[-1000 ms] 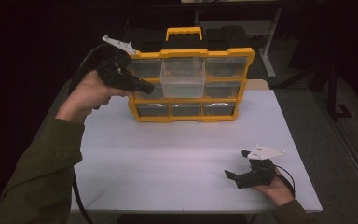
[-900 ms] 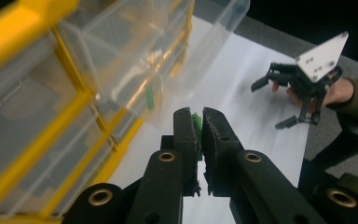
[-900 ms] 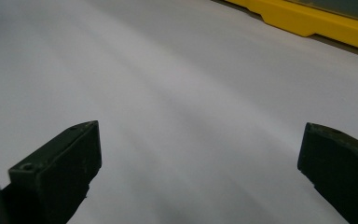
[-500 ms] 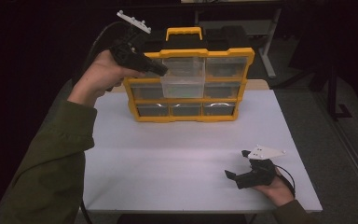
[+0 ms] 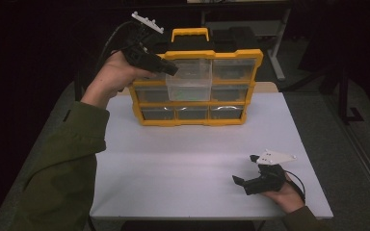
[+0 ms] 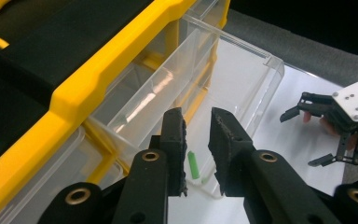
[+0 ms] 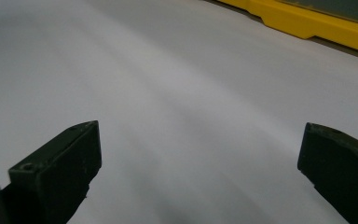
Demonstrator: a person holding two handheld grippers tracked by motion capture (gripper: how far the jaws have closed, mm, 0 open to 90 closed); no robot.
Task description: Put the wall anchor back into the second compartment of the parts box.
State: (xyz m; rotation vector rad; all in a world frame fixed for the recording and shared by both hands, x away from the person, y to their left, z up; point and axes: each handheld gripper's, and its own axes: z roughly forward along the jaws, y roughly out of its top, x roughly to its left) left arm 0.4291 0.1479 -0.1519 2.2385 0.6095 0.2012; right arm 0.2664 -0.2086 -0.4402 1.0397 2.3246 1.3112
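Observation:
A yellow organizer with clear drawers stands at the back of the white table. Its top middle drawer is pulled out. My left gripper hovers over that drawer, pointing into it. Its jaws have just been opening and stand a little apart with nothing between them. Below the gap, a small green piece lies on the drawer's floor. My right gripper rests on the table near the front right, open wide and empty. It also shows in the left gripper view.
The organizer's yellow base lies far ahead of the right gripper. A black lid and yellow handle top the organizer. Dark floor and a table frame lie behind. Bare white tabletop spreads between the organizer and the front edge.
My left gripper has risen and moved right, from beside the organizer's left edge to over the pulled-out drawer. The right gripper has stayed put.

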